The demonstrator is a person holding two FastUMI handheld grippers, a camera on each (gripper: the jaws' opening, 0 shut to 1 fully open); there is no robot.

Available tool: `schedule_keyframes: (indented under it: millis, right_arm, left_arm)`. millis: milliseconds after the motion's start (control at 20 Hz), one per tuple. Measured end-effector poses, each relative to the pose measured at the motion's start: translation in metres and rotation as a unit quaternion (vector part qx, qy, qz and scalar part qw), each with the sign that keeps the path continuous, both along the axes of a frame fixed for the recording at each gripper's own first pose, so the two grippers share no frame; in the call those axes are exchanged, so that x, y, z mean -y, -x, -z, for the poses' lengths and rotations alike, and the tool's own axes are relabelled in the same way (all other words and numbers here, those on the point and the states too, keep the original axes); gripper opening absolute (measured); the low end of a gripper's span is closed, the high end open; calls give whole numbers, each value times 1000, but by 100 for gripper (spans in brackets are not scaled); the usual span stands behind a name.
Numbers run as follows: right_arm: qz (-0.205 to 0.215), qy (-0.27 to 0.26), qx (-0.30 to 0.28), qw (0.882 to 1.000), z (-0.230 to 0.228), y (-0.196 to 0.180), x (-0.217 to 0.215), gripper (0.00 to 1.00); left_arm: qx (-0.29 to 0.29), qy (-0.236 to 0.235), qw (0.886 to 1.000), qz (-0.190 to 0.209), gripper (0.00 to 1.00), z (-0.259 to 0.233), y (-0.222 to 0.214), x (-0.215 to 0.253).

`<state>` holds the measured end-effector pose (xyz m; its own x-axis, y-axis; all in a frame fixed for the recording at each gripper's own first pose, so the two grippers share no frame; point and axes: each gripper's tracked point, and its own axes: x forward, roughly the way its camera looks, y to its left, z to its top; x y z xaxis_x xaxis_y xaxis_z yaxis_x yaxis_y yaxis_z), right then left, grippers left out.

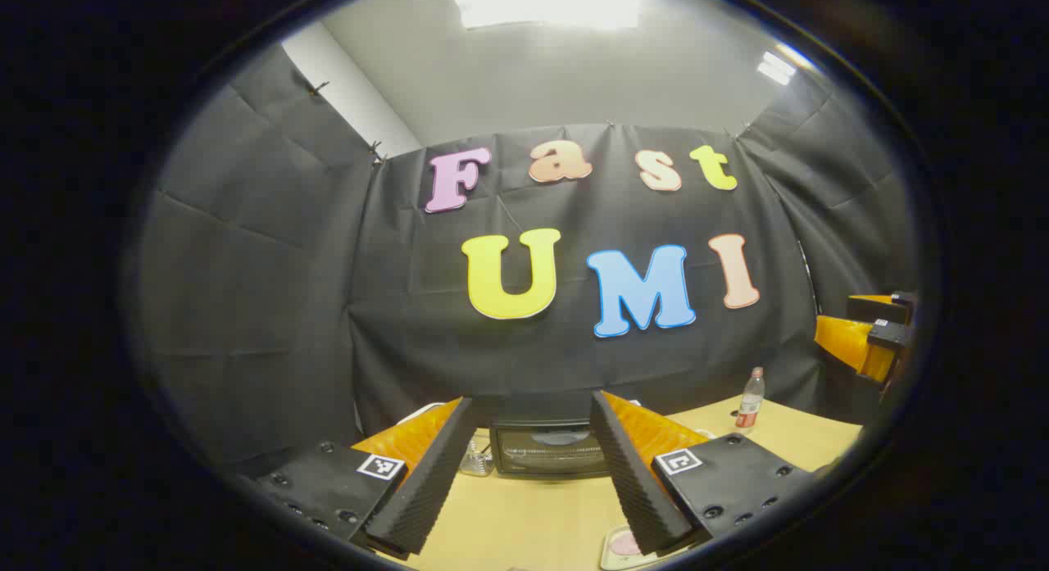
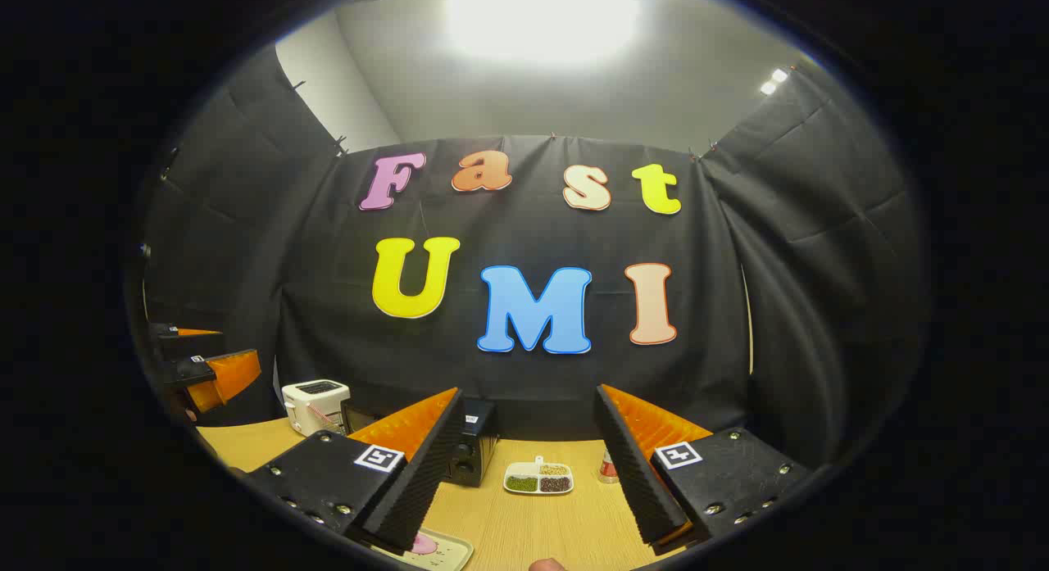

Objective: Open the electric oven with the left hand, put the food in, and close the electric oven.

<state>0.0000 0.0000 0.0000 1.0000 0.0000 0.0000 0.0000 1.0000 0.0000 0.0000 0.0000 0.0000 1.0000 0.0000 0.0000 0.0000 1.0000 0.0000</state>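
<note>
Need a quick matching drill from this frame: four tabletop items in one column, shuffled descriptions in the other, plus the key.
Items
1. electric oven
2. bottle
3. toaster
4. divided dish

Descriptions
A. white, at the table's far left in the right gripper view
B. dark, door shut, seen between the left hand-held gripper's fingers
C. holds three kinds of grains or beans
D. upright, clear with a red label, near the cloth wall

Pairs: 1-B, 2-D, 3-A, 4-C
</note>
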Motion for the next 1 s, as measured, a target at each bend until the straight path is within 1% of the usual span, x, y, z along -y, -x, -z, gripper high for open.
schedule_keyframes:
  millis: [150,200,250,500,550,800,900,1000]
  right_arm:
    - [0,-1,0,1000,1,-2,1,96]
    - [0,-2,-1,1000,1,-3,1,96]
    - [0,-3,-2,1000,2,-3,2,96]
    - [-1,-5,-2,1000,6,-7,6,96]
    - [-3,-6,-2,1000,7,-8,8,96]
    - [-13,-13,-7,1000,17,-17,11,96]
    - [-22,-20,-2,1000,22,-20,10,96]
    - [-10,-19,-13,1000,28,-29,17,95]
  left_arm:
    - [6,-3,1000,-1,99,-5,-1,2]
    - [7,-5,1000,-1,92,-6,-2,2]
    - [8,-4,1000,0,99,-7,-2,4]
    - [10,-2,1000,4,99,-8,-8,16]
    - [10,-4,1000,4,95,-8,-9,18]
    - [8,6,1000,6,95,-3,-17,30]
    - [12,10,1000,5,95,0,-32,31]
    - [8,12,1000,4,95,8,-56,32]
